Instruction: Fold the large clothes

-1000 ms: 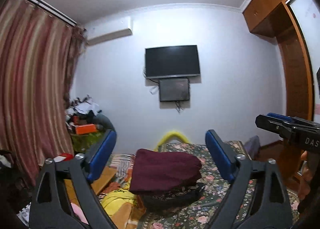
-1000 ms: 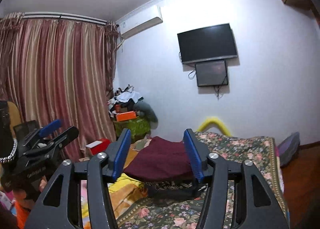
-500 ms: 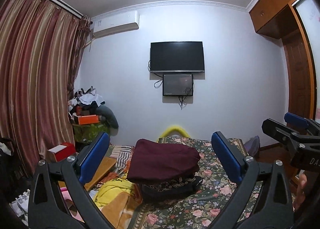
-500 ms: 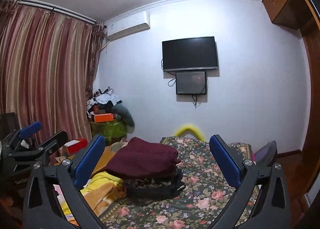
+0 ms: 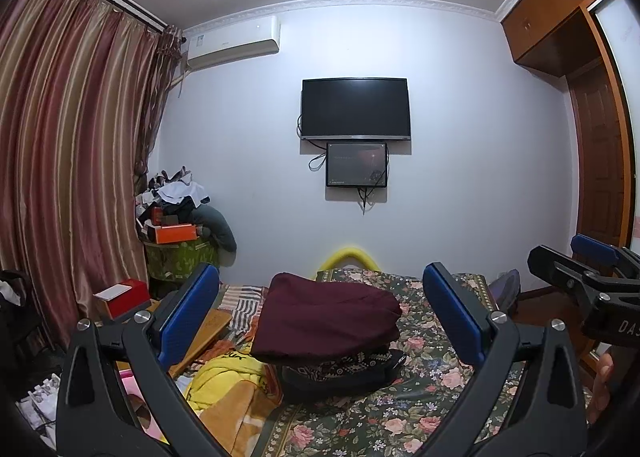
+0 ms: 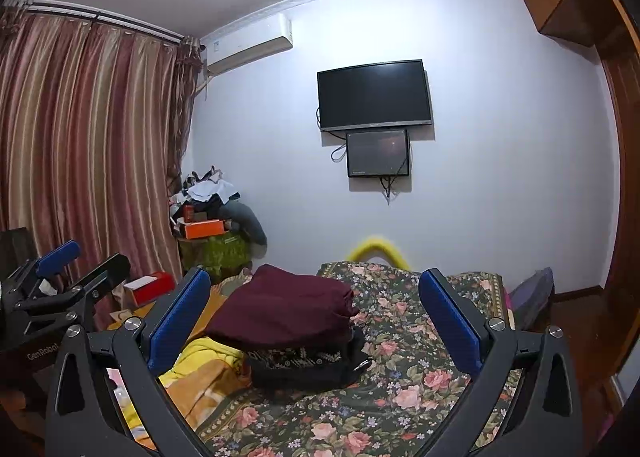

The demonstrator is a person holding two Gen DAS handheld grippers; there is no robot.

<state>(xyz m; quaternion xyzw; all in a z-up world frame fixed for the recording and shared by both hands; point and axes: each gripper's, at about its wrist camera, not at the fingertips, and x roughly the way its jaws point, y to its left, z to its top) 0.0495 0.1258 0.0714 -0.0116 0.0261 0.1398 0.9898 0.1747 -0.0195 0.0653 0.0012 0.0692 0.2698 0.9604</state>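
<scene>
A folded maroon garment (image 5: pixel 326 321) (image 6: pixel 284 315) lies on top of a folded dark patterned garment (image 5: pixel 340 371) (image 6: pixel 308 365) on the floral bedspread (image 5: pixel 420 397) (image 6: pixel 400 385). My left gripper (image 5: pixel 320 321) is held above the near part of the bed, open wide, with nothing between its blue pads (image 5: pixel 188 313). My right gripper (image 6: pixel 314 317) is open just as wide and also empty. Each gripper shows at the edge of the other's view: the right gripper (image 5: pixel 588 285) on the right, the left gripper (image 6: pixel 60 289) on the left.
A yellow garment (image 5: pixel 228 377) (image 6: pixel 200 361) and an orange blanket (image 5: pixel 240 417) lie crumpled at the bed's left. A red box (image 5: pixel 120 297), a cluttered green stand (image 5: pixel 180 257), striped curtains (image 5: pixel 68 161), a wall television (image 5: pixel 356 109) and a wooden wardrobe (image 5: pixel 592 137) surround the bed.
Both grippers opened wider, the right one by much more. Both views tilted and shifted slightly, so the clothes stack sits lower and more centred between the pads.
</scene>
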